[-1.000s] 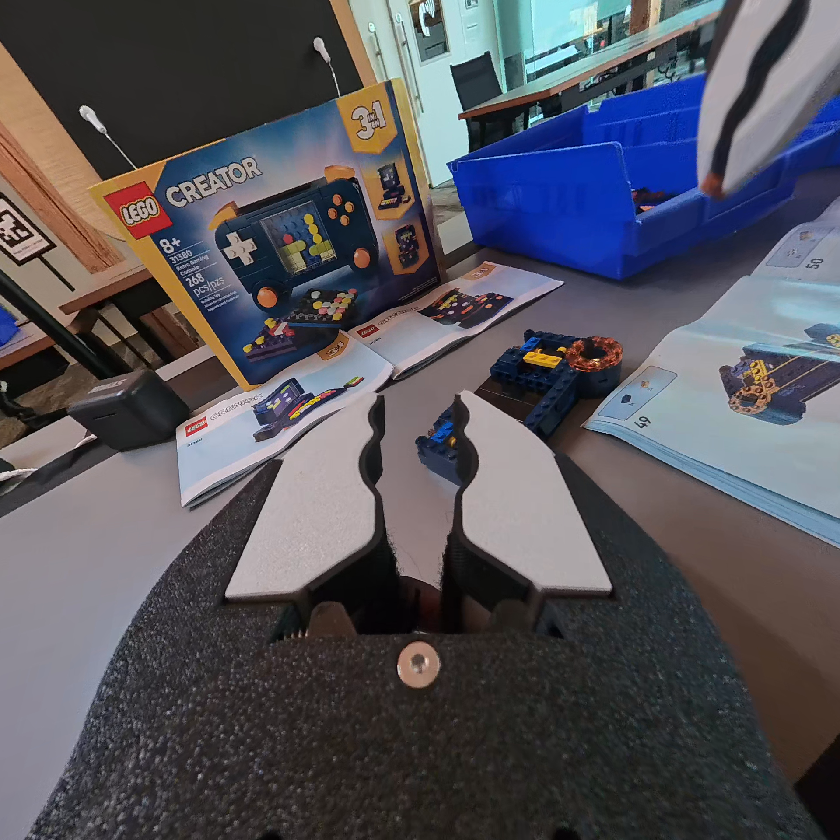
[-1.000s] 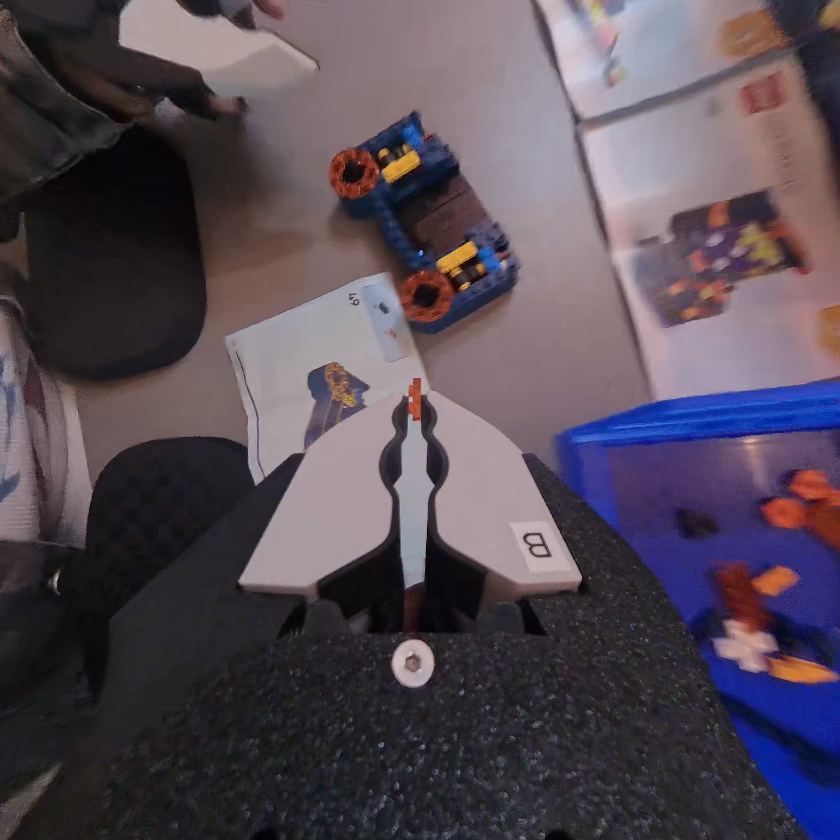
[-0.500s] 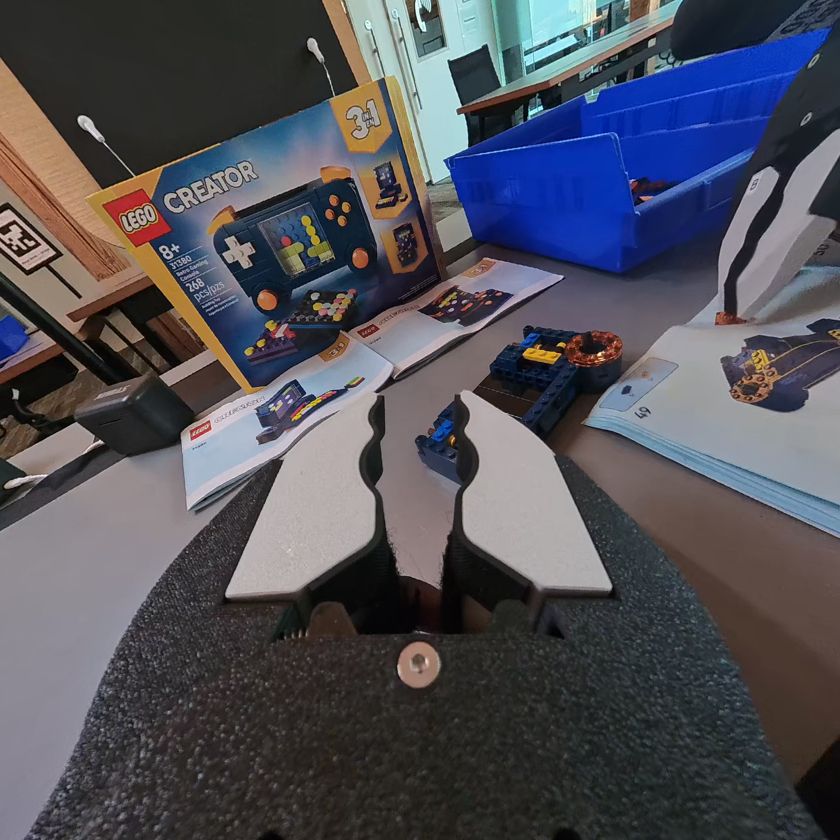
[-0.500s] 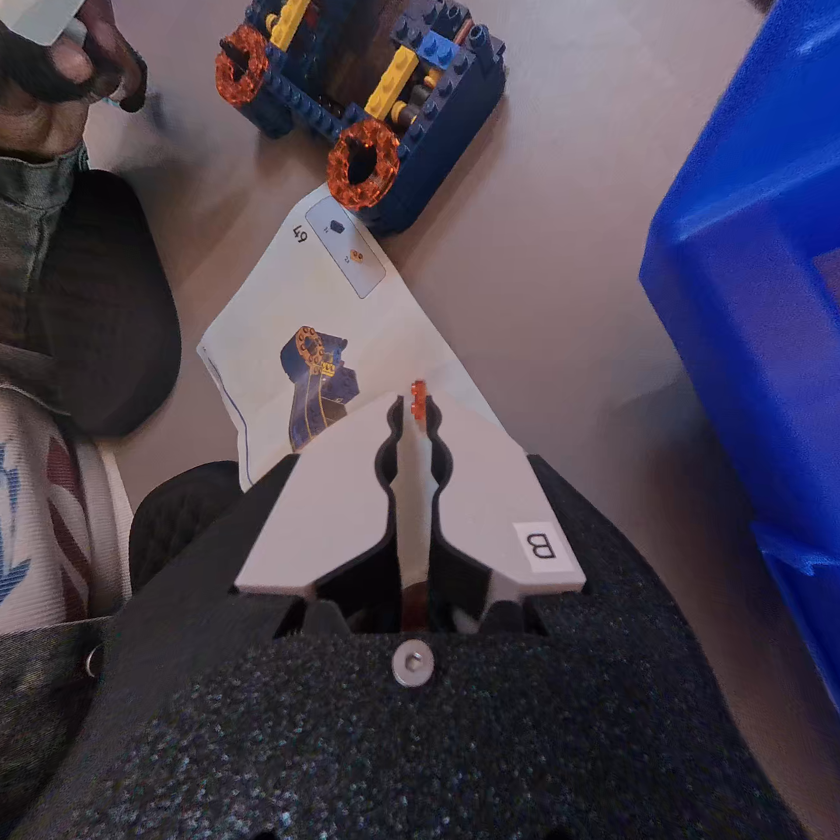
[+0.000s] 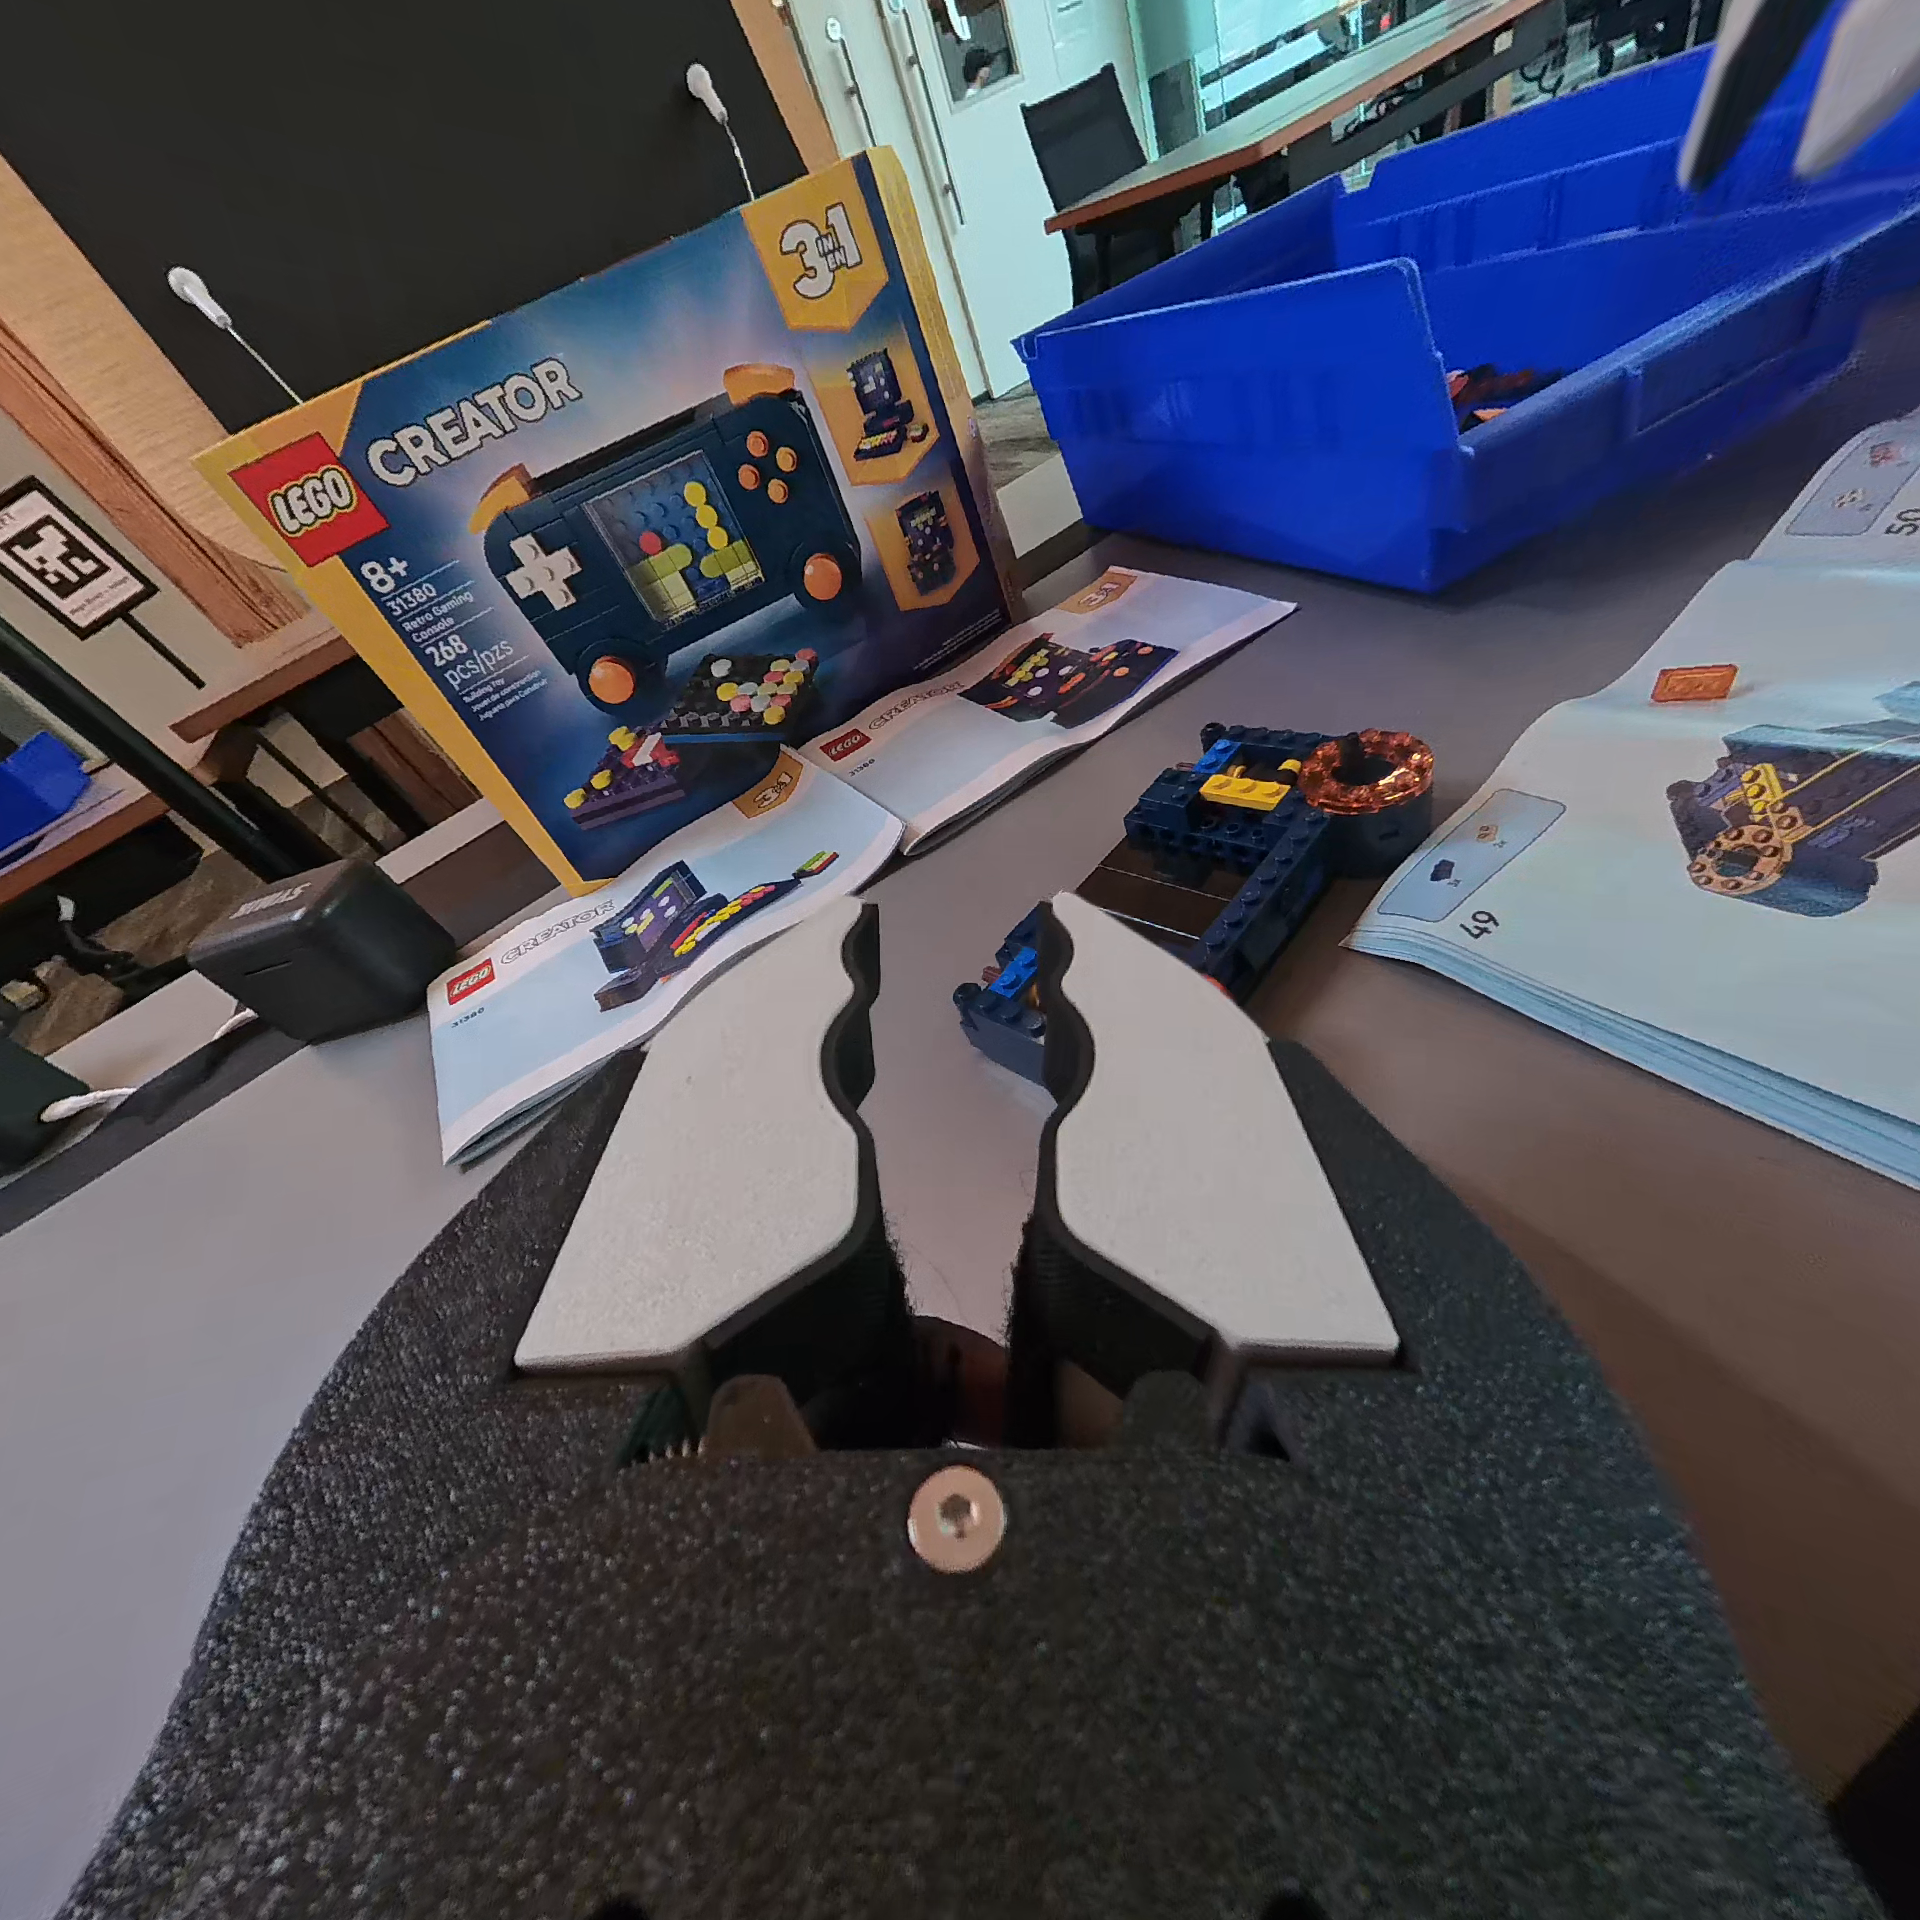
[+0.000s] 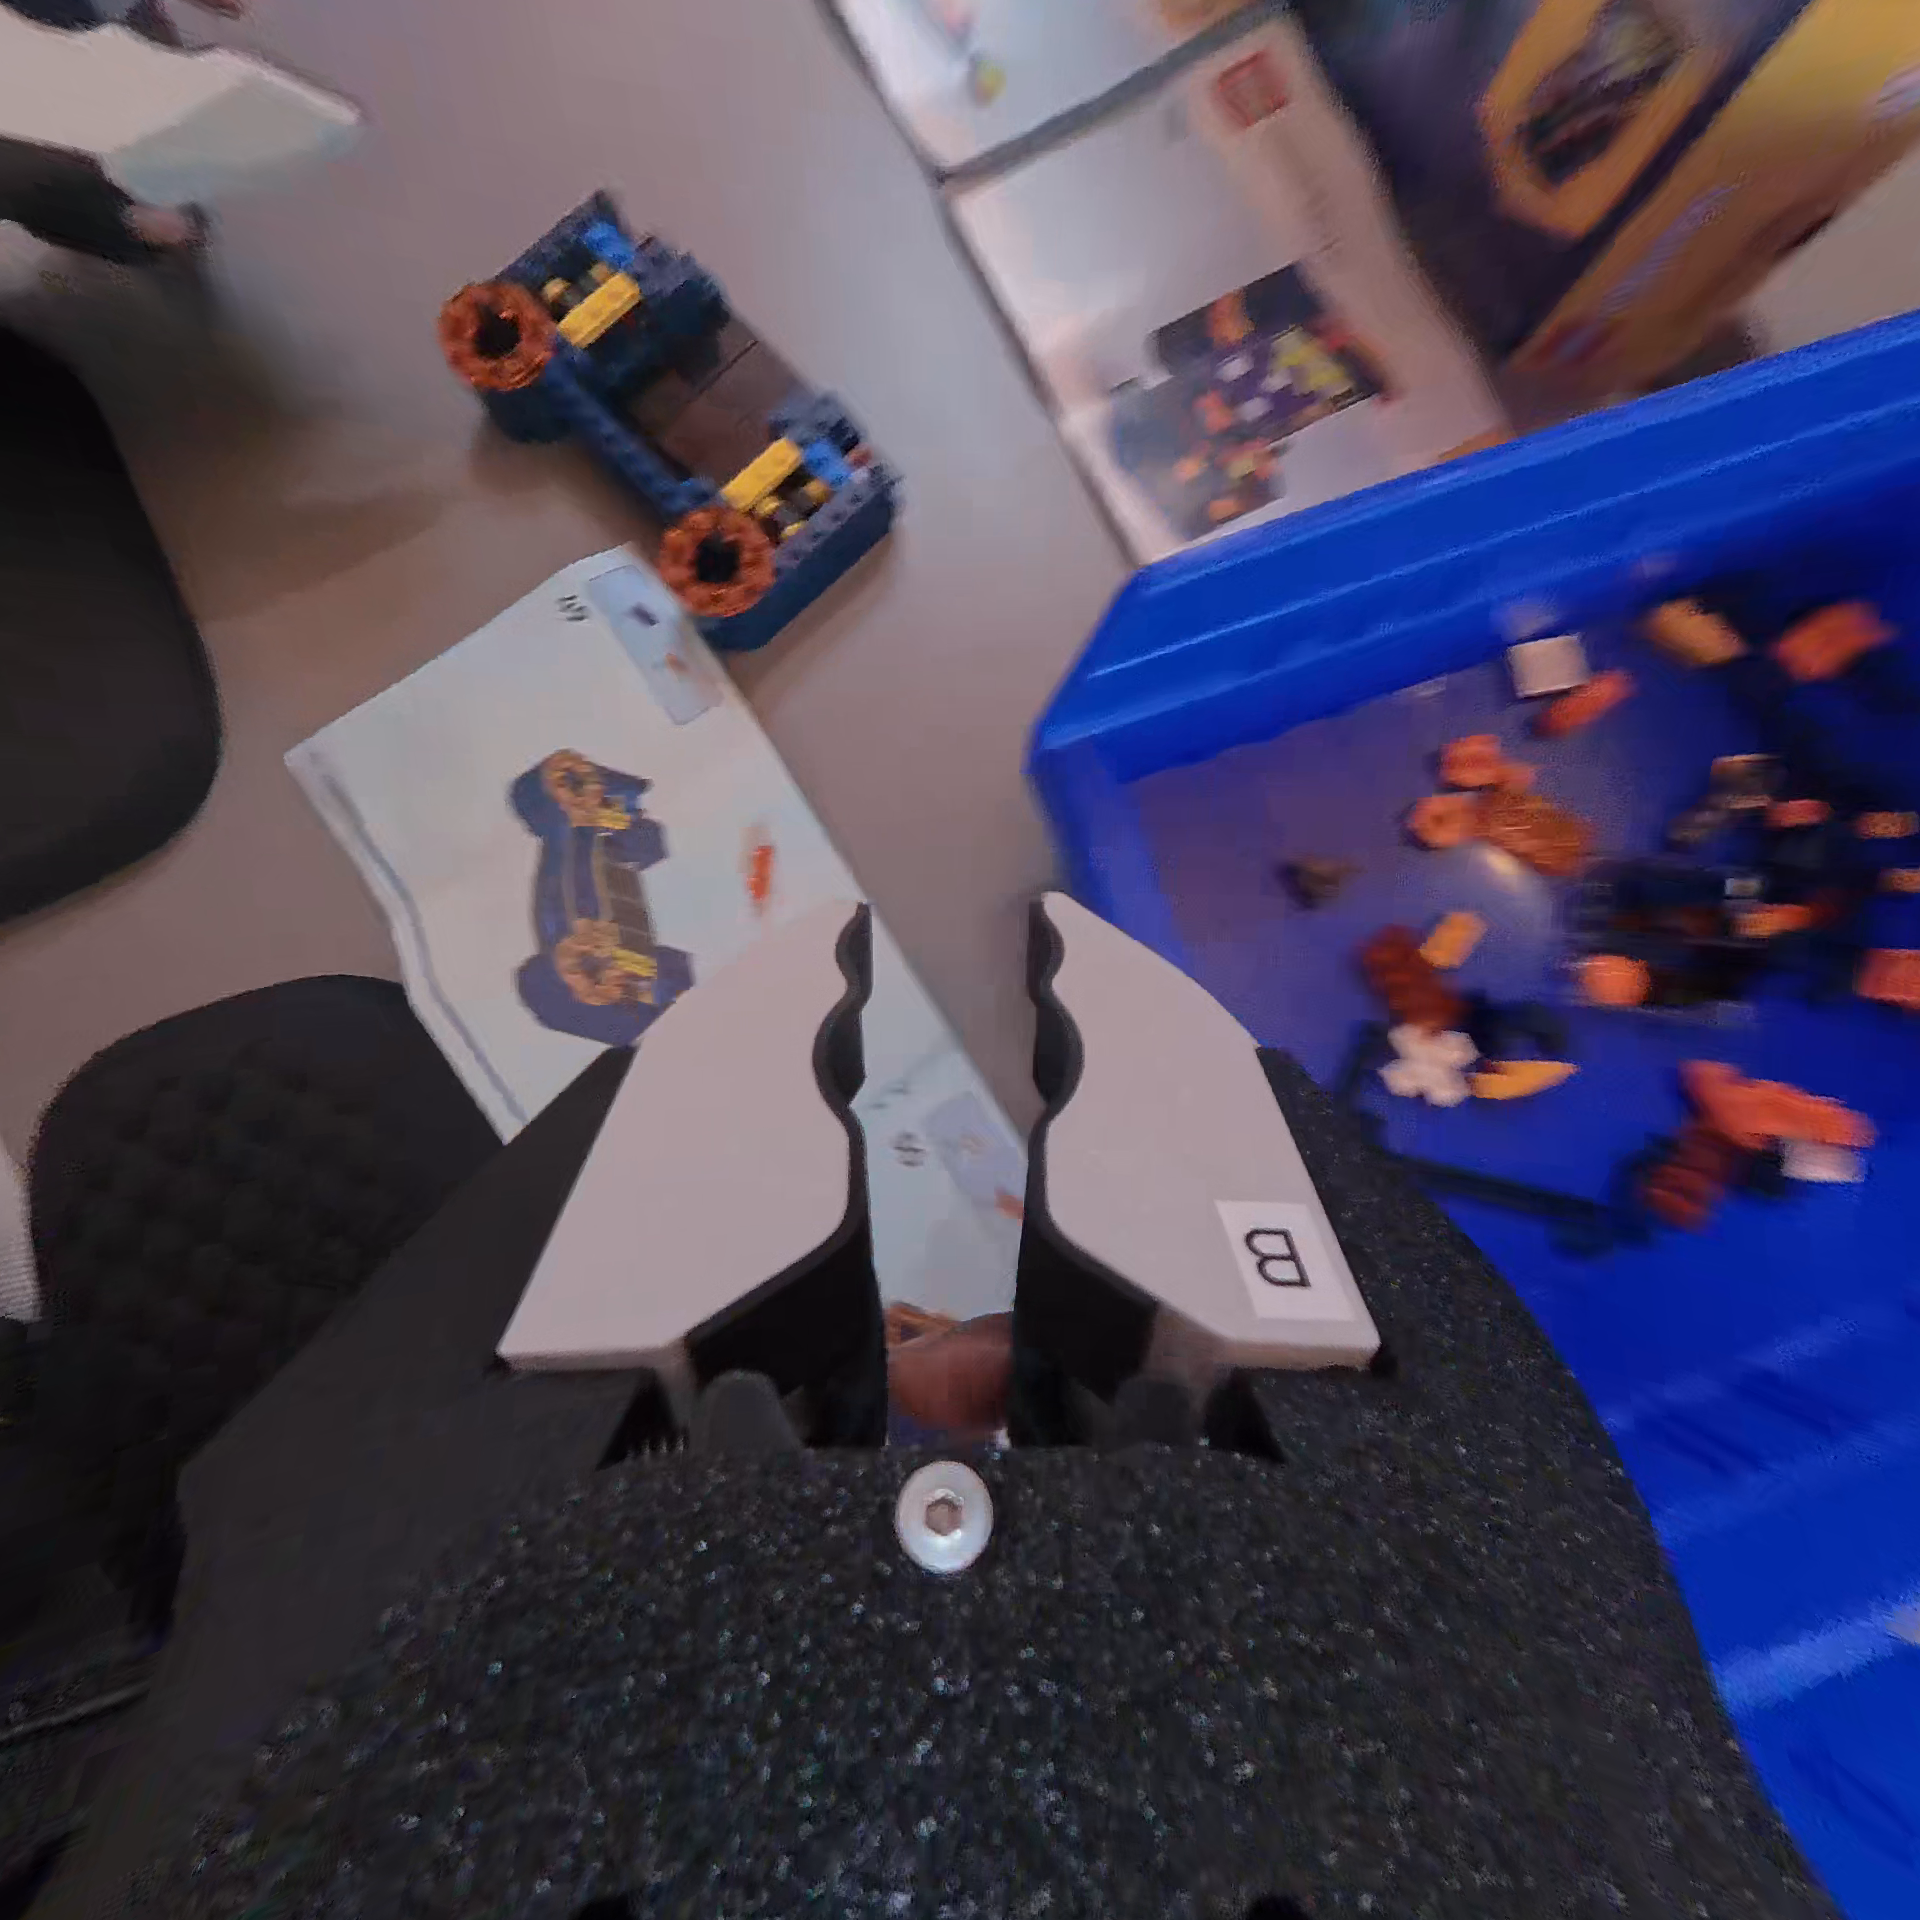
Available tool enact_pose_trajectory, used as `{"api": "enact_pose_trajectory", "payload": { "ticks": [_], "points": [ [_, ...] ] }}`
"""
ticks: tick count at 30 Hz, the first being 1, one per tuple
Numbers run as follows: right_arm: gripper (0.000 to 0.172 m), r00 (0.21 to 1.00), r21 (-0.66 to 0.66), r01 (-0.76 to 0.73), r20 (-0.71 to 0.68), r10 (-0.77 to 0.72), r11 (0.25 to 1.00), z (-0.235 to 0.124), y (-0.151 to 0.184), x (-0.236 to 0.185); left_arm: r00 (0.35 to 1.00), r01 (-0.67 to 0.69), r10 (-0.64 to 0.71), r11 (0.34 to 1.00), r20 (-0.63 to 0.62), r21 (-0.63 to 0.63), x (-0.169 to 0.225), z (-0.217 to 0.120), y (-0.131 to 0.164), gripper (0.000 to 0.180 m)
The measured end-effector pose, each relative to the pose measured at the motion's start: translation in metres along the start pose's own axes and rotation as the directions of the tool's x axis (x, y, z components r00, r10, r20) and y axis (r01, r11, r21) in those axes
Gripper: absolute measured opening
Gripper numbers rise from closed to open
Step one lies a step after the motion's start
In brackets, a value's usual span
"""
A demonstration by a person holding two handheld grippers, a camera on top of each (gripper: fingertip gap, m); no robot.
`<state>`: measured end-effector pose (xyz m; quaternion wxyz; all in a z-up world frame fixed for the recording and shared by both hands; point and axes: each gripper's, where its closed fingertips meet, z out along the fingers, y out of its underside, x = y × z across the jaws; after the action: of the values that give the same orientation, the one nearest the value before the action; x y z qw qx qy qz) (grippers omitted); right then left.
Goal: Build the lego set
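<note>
My left gripper (image 5: pixel 956 920) is open with nothing between its pads, resting low over the grey table (image 5: pixel 260 1195), just short of a dark blue brick model (image 5: pixel 1247 862) with orange rings. My right gripper (image 6: pixel 948 920) is open with nothing between its pads, raised above the open instruction booklet (image 6: pixel 468 779) beside the blue bin (image 6: pixel 1455 520). A small orange tile (image 5: pixel 1694 684) lies loose on the booklet page (image 5: pixel 1662 935); it also shows in the right wrist view (image 6: pixel 758 871). The model lies on the table in the right wrist view (image 6: pixel 665 416). The right gripper's fingertips (image 5: pixel 1766 94) show at the top right of the left wrist view.
A toy set box (image 5: pixel 623 540) stands behind two closed booklets (image 5: pixel 644 966). The blue bin (image 5: pixel 1351 416) holds several loose orange, dark and white pieces (image 6: pixel 1558 883). A small black box (image 5: pixel 322 945) sits at the left. A person's sleeve (image 6: pixel 94 208) shows at top left. My hands' fingertips stand some 25 centimetres from each other.
My right gripper held the small orange tile in its tips, lowered it to the booklet page, opened and let it go, then lifted away toward the bin. My left gripper has not moved.
</note>
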<state>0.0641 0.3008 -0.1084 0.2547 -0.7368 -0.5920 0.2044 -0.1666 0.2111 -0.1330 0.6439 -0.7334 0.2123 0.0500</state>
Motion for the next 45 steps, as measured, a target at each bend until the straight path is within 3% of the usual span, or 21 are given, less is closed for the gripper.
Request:
{"api": "enact_pose_trajectory", "payload": {
  "ticks": [4, 8, 12, 17, 22, 26, 28, 33, 35, 36, 37, 39, 40, 42, 45],
  "points": [
    [0.025, 0.997, 0.0, 0.058, -0.047, -0.058, 0.998, -0.03, -0.011, 0.047, 1.0, -0.006, 0.006, 1.0, 0.004, -0.006, 0.0, 0.001, 0.002, 0.028],
    [0.023, 0.979, -0.15, 0.195, -0.022, -0.2, 0.969, -0.027, -0.003, 0.089, 1.0, -0.007, 0.007, 1.0, 0.007, -0.016, -0.001, 0.001, 0.004, 0.028],
    [0.021, 0.936, -0.351, 0.347, 0.071, -0.344, 0.87, -0.004, 0.024, 0.125, 1.0, -0.012, 0.013, 1.0, 0.016, -0.024, -0.003, 0.002, 0.006, 0.028],
    [0.02, 0.953, -0.435, 0.304, 0.136, -0.272, 0.848, 0.026, 0.044, 0.16, 1.0, -0.022, 0.022, 0.999, 0.02, -0.031, -0.004, 0.002, 0.008, 0.028],
    [0.025, 0.958, -0.474, 0.285, 0.101, -0.269, 0.834, 0.035, 0.053, 0.2, 0.999, -0.035, 0.035, 0.999, 0.02, -0.035, -0.003, 0.003, 0.009, 0.027],
    [0.049, 0.985, -0.434, 0.143, 0.147, -0.087, 0.89, 0.047, 0.052, 0.202, 0.999, -0.042, 0.042, 0.998, 0.019, -0.037, -0.003, 0.003, 0.009, 0.027],
    [0.055, 0.987, -0.506, 0.124, 0.149, -0.055, 0.853, 0.051, 0.061, 0.204, 0.999, -0.047, 0.047, 0.998, 0.019, -0.04, -0.003, 0.003, 0.01, 0.028],
    [0.054, 0.972, -0.548, 0.234, 0.142, -0.187, 0.803, 0.068, 0.057, 0.195, 0.998, -0.061, 0.062, 0.997, 0.016, -0.048, -0.002, 0.004, 0.011, 0.028],
    [0.055, 0.958, -0.566, 0.266, 0.247, -0.147, 0.78, 0.071, 0.057, 0.17, 0.997, -0.068, 0.069, 0.996, 0.015, -0.052, -0.001, 0.004, 0.011, 0.028],
    [0.031, 0.935, -0.535, 0.303, 0.325, -0.138, 0.789, 0.068, 0.052, 0.158, 0.997, -0.072, 0.073, 0.996, 0.015, -0.053, -0.001, 0.004, 0.012, 0.028],
    [0.03, 0.929, -0.482, 0.288, 0.35, -0.119, 0.828, 0.067, 0.041, 0.153, 0.997, -0.075, 0.076, 0.996, 0.015, -0.053, -0.001, 0.004, 0.012, 0.028],
    [0.029, 0.968, -0.417, 0.157, 0.244, -0.056, 0.896, 0.067, 0.019, 0.176, 0.997, -0.076, 0.077, 0.996, 0.015, -0.054, -0.001, 0.004, 0.012, 0.028],
    [0.021, 0.99, -0.4, 0.073, 0.142, -0.017, 0.914, 0.066, 0.013, 0.199, 0.997, -0.076, 0.077, 0.996, 0.015, -0.054, -0.001, 0.004, 0.012, 0.028],
    [0.0, 0.997, -0.394, -0.072, -0.042, 0.06, 0.916, 0.064, 0.015, 0.241, 0.997, -0.077, 0.077, 0.996, 0.012, -0.055, 0.0, 0.004, 0.012, 0.028],
    [0.0, 0.989, -0.438, -0.122, -0.134, 0.069, 0.891, 0.07, 0.029, 0.262, 0.996, -0.085, 0.086, 0.995, 0.012, -0.057, 0.0, 0.004, 0.012, 0.028]
  ]
}}
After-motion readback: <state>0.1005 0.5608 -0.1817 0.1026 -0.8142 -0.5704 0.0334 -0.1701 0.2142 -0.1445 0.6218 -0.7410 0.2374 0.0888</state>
